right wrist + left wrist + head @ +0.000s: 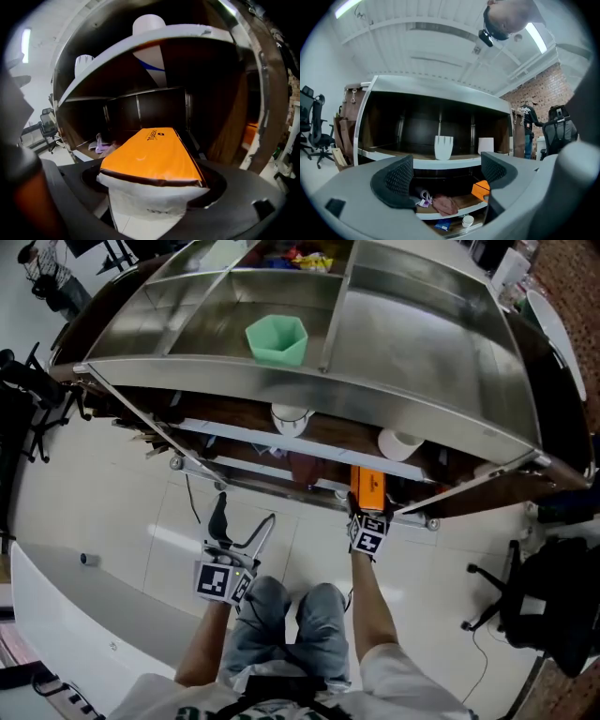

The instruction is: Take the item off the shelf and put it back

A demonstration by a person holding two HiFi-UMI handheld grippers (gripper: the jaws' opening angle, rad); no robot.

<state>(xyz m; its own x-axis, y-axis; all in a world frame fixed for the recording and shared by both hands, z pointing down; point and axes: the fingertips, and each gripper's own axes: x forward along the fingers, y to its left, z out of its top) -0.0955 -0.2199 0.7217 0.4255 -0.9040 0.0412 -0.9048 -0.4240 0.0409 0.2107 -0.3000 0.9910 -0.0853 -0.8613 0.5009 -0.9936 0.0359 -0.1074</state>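
Observation:
An orange pack with a white end [152, 152] lies lengthwise on a lower shelf board, its white end toward me. My right gripper [153, 186] is shut on that end, both jaws pressing its sides. In the head view the orange pack [367, 487] pokes out from under the steel shelf unit [422, 390], with the right gripper [362, 514] at its near end. My left gripper [239, 531] hangs low in front of the shelf, away from the pack. Its jaws stand open with nothing between them in the left gripper view [446, 176], where the orange pack [480, 189] shows beyond.
A green cup [277, 338] stands on the top shelf. Two white cups [444, 147] [486, 145] stand on the middle board. A pink cloth [445, 205] and a purple item [101, 143] lie on the pack's shelf. A black office chair [525, 601] stands at the right.

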